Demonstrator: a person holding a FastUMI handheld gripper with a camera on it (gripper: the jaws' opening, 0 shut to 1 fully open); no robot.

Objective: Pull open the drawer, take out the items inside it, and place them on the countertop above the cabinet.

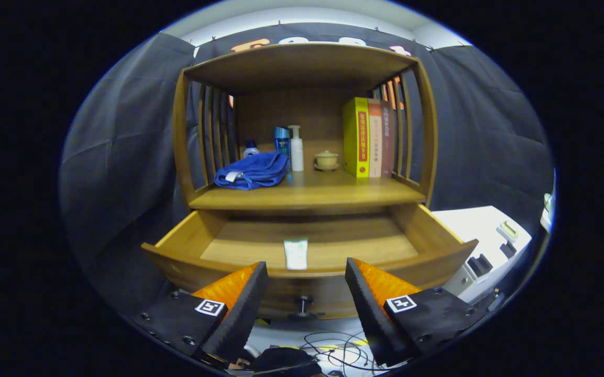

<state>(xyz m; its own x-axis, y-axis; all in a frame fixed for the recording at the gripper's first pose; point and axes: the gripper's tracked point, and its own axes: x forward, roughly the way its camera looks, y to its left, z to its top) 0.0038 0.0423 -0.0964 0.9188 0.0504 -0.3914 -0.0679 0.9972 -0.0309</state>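
While the gripper (306, 272) hangs in front of the cabinet, its 2 fingers (239, 303) are spread wide apart and hold nothing. Each finger is orange with a black pad on the inside. Below the fingers, some thin black wires (333, 348) lie on the floor.

Between the fingers, a bit lower down, sits the small round knob (303, 302) on the front of the drawer (186, 262). That drawer is pulled out and open. Inside it, just ahead of the fingers and in line with the gap between them, lies 1 small white and green tube (296, 253). It lies flat on the wooden bottom, close to the front wall of the drawer.

Above the drawer is the countertop (312, 196), a flat wooden shelf with slatted sides and a wooden roof over it. On its left part lies a bunched up blue towel (253, 171). Behind the towel stands a small bottle with a blue cap (251, 148). Next to it stand a dark blue bottle (281, 140) and a white pump bottle (296, 148), close together. Near the middle sits a little tan pot with a lid (326, 159). On the right stand 3 books (368, 137) side by side, upright, with the yellow one nearest the pot.

To the right of the cabinet, lower down, stands a white box (482, 230) with some dark things on it.
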